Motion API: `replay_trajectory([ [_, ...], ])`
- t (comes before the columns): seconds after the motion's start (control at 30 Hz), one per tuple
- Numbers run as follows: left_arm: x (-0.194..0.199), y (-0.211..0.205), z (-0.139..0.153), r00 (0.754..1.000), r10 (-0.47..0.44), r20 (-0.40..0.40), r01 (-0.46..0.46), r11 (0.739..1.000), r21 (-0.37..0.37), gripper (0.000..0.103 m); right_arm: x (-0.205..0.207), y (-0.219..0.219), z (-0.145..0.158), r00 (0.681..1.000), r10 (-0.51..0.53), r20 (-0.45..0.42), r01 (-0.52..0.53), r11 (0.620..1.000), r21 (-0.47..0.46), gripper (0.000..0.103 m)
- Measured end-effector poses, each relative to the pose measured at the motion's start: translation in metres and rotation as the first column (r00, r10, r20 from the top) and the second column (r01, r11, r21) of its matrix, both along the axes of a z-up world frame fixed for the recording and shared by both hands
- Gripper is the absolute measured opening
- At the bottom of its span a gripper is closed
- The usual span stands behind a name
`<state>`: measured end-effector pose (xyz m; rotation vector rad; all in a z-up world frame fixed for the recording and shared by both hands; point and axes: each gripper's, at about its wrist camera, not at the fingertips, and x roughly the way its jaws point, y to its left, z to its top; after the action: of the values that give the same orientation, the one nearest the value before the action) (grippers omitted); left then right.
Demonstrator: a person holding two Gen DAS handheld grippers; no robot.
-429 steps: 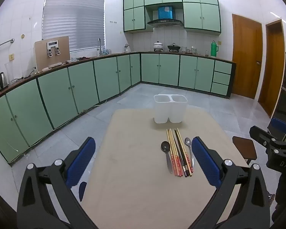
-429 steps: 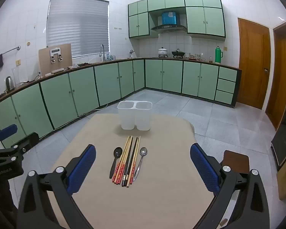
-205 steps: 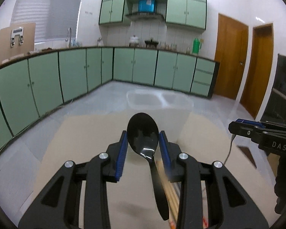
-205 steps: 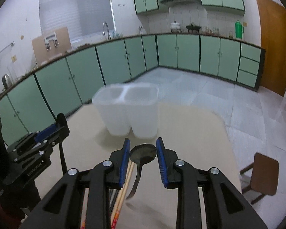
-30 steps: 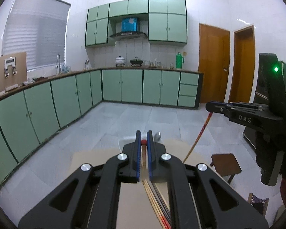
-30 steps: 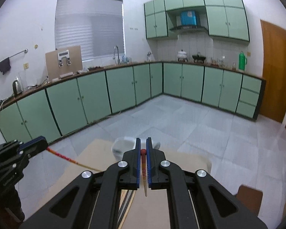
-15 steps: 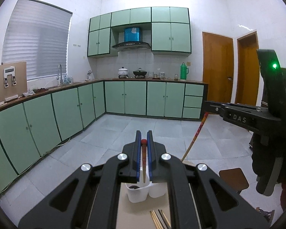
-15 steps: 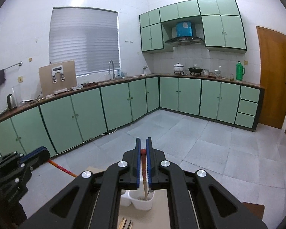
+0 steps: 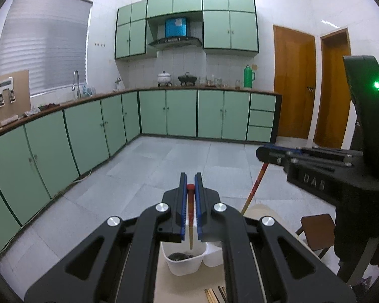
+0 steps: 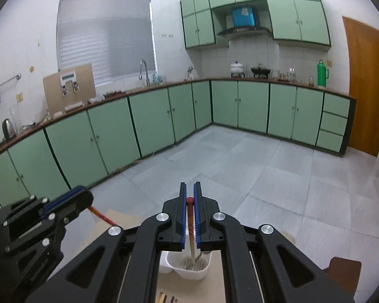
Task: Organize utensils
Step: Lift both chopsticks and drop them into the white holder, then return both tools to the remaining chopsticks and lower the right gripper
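The left gripper [image 9: 190, 180], its blue-padded jaws drawn together, clamps a red-tipped chopstick [image 9: 190, 217] that hangs upright between them, its pale lower end poised just above the left compartment of a white two-compartment utensil holder [image 9: 185, 265]. A dark spoon [image 9: 180, 256] lies in that compartment. On the right side of that view, the right gripper [image 9: 266, 152] pinches a second red chopstick [image 9: 252, 192] that slants down toward the holder's far right side.

In its own wrist view, the right gripper [image 10: 189, 189] is likewise closed on its red-tipped chopstick [image 10: 191, 229], whose lower end dips inside the right compartment of the holder [image 10: 189, 269], beside a metal spoon handle [image 10: 202, 253]. The left gripper [image 10: 70, 199] shows at left, the red shaft [image 10: 102, 216] of its chopstick angling toward the holder.

The holder stands on a beige table [image 9: 187, 285], directly below both grippers. More chopsticks [image 9: 216, 294] lie flat on the table, nearer than the holder. Beyond are a grey tiled floor [image 10: 252, 171], green base cabinets [image 10: 151, 123] and, to the right, a brown stool [image 9: 315, 229].
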<state>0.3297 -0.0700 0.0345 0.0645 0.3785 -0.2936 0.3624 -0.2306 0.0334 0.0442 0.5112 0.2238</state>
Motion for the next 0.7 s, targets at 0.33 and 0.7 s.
replay_trajectory([
  [0.33, 0.008, 0.011, -0.026, 0.997, 0.006, -0.081, -0.006, 1.0, 0.007, 0.021, -0.009, -0.007, -0.027, 0.997, -0.009, -0.077, 0.01, 1.0, 0.012, 0.016],
  [0.7, -0.07, 0.034, -0.024, 0.998, 0.02, -0.057, -0.022, 0.999, -0.029, 0.058, -0.104, -0.028, -0.04, 0.996, -0.092, -0.024, 0.091, 0.996, -0.006, 0.068],
])
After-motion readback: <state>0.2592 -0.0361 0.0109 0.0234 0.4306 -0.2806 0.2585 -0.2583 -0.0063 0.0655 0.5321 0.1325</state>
